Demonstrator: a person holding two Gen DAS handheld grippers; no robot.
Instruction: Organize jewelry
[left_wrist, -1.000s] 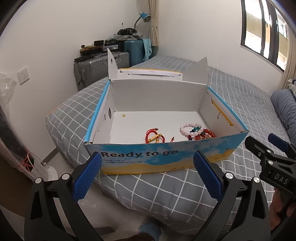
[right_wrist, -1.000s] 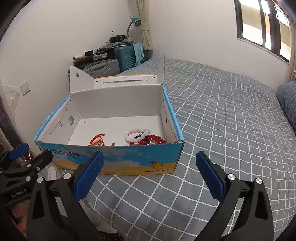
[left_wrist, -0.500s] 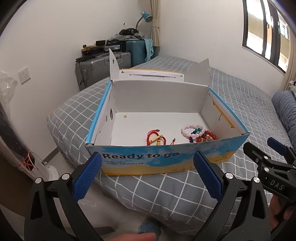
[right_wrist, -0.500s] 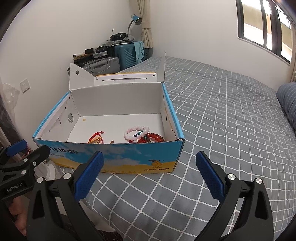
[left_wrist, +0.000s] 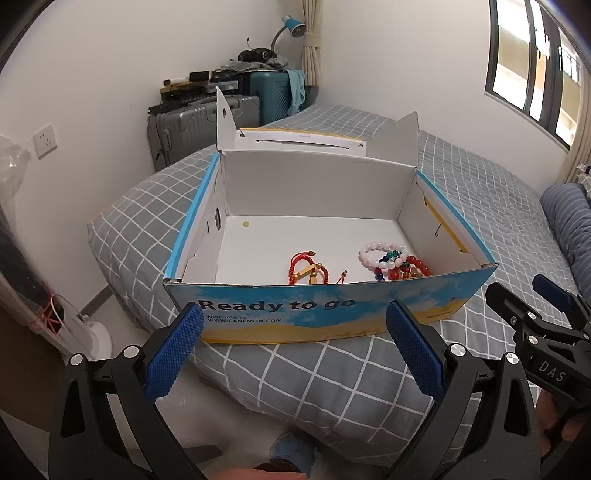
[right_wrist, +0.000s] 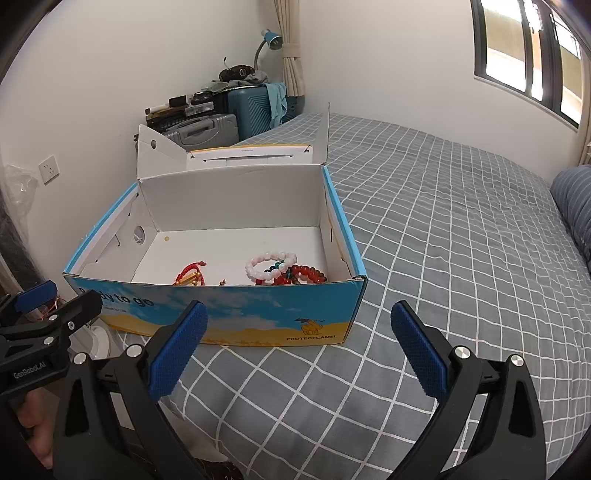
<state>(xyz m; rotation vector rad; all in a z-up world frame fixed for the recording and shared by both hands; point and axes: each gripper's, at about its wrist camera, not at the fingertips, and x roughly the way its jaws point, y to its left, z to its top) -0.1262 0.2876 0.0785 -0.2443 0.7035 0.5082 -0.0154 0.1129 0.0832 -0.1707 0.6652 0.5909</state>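
Both grippers hover short of the open cardboard box (left_wrist: 328, 314) on the bed (right_wrist: 461, 229), fingers spread wide and holding nothing. The left gripper (left_wrist: 295, 347) faces the box's near wall; beyond its fingers lie the red cord bracelet (left_wrist: 308, 267) and, further toward its right finger, the pink bead bracelet (left_wrist: 382, 254) touching a red bead bracelet (left_wrist: 413, 267). The right gripper (right_wrist: 295, 343) sees the same heap just past its left finger. A good reach probably clears the near wall first, then descends on one strand only, pinching the pink loop where it lies free of the red beads.
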